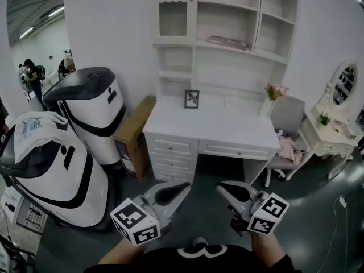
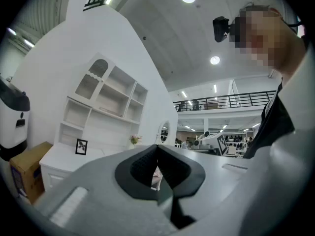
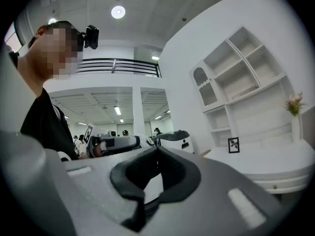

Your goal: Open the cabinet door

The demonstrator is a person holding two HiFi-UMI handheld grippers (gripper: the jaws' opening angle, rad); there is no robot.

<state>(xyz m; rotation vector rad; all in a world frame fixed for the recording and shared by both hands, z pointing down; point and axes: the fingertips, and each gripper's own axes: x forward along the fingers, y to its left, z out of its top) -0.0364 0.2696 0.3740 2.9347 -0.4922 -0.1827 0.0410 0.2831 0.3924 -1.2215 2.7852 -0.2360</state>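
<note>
A white desk [image 1: 210,121] with a shelf hutch stands against the wall ahead. The hutch's small arched cabinet door [image 1: 172,10] sits at its top left and is closed; it also shows as the arched door [image 2: 96,77] in the left gripper view and as the arched door [image 3: 201,77] in the right gripper view. Both grippers hang low near my body, far from the desk. My left gripper [image 1: 185,187] has its jaws shut and empty [image 2: 157,149]. My right gripper [image 1: 220,190] faces it, jaws together with nothing between them [image 3: 157,152].
Two large white-and-black machines [image 1: 91,110] [image 1: 51,175] stand at the left, with a cardboard box [image 1: 133,132] beside the desk. A picture frame [image 1: 191,98] and flowers [image 1: 274,91] sit on the desk. A chair [image 1: 287,121] and a mirrored vanity [image 1: 335,124] stand at the right.
</note>
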